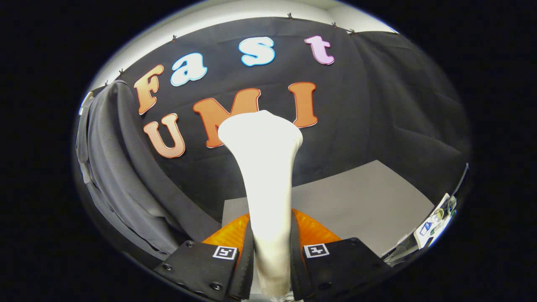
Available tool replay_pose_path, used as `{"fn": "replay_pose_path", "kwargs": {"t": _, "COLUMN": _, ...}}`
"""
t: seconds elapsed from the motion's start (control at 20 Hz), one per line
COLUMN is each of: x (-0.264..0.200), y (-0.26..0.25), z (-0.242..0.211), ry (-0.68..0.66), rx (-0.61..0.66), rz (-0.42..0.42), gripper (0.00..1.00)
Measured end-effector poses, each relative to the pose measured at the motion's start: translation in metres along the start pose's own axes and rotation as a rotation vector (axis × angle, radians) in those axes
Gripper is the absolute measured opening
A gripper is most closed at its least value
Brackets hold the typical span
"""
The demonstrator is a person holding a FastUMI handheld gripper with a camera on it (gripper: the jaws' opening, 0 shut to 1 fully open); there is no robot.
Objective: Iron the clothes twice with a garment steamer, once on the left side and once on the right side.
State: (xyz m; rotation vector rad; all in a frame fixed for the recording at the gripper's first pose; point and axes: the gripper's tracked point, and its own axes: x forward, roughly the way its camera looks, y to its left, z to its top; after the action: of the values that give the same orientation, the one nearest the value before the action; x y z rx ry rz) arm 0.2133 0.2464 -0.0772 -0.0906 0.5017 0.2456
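White plastic forms the garment steamer (263,176), which stands clamped between the two fingers of the gripper (272,268). Both fingers press against its narrow handle, closed as far as the handle allows. Its long axis runs straight ahead along the fingers, the handle nearest and the wider flared head farthest, pointing toward the black cloth wall (377,105). A translucent orange part (312,230) sits at its base just ahead of the fingers. Grey clothes (113,167) hang to the left, well apart from the head, with open room between. A grey table top (356,205) lies beyond the fingers, its far edge meeting the wall. A small printed card (432,224) lies at the right; its writing is too small to read. Each finger carries a square marker tag (315,250).
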Motion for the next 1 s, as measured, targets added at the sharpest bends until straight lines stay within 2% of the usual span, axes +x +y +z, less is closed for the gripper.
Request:
{"fn": "replay_pose_path", "kwargs": {"t": 0.25, "x": -0.068, "y": 0.019, "z": -0.004, "ry": -0.087, "rx": 0.008, "rz": -0.047, "gripper": 0.44}}
{"fn": "replay_pose_path", "kwargs": {"t": 0.5, "x": -0.12, "y": 0.066, "z": -0.002, "ry": -0.153, "rx": -0.008, "rz": -0.019, "gripper": 0.44}}
{"fn": "replay_pose_path", "kwargs": {"t": 0.75, "x": -0.125, "y": 0.13, "z": -0.007, "ry": -0.144, "rx": -0.073, "rz": 0.06, "gripper": 0.44}}
{"fn": "replay_pose_path", "kwargs": {"t": 1.0, "x": -0.107, "y": 0.186, "z": -0.025, "ry": -0.106, "rx": -0.118, "rz": 0.107, "gripper": 0.44}}
